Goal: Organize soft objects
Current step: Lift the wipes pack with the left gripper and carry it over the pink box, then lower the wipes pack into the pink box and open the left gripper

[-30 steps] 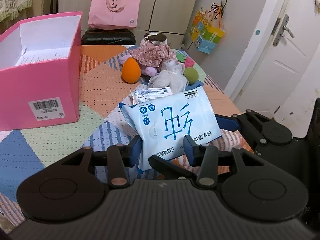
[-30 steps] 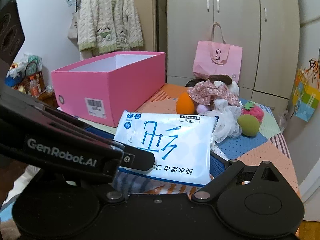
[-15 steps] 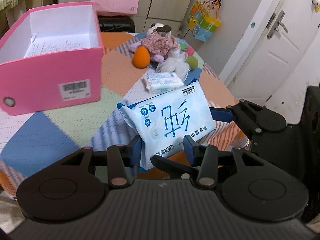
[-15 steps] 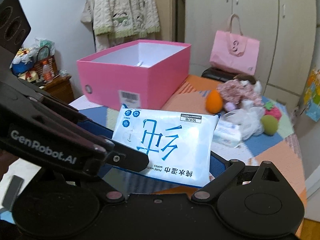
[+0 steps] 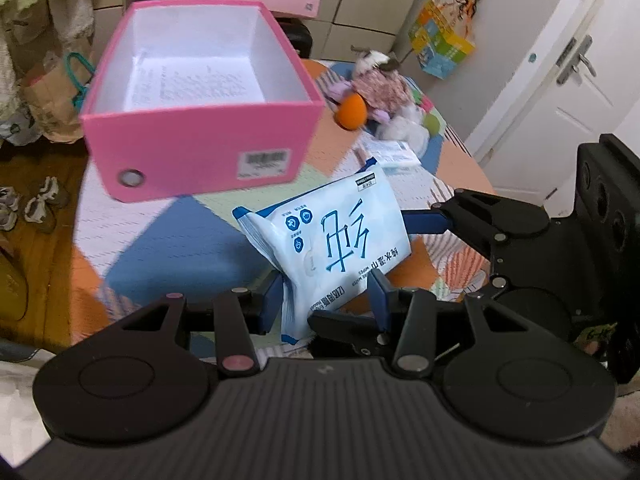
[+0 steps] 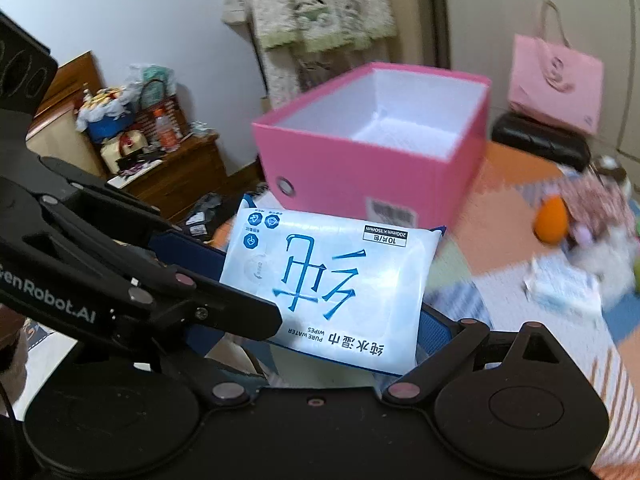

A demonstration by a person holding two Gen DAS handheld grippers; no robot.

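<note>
Left wrist view: wipes pack point(image 5: 332, 240) is clamped by both tongs point(image 5: 324, 304), box point(image 5: 200, 152) at eleven o'clock is seen empty; toys point(image 5: 372, 96) at one o'clock remain unsorted.

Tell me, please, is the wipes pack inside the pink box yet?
Not yet: the wipes pack hangs short of the pink box, whose inside shows only white lining.

home bedroom: wardrobe point(image 6: 540, 20), hanging cardigan point(image 6: 312, 4), shoes point(image 5: 44, 204).

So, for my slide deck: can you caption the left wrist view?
Both claws carry a wet wipes pack above the patchwork table, near the open pink box.
</note>
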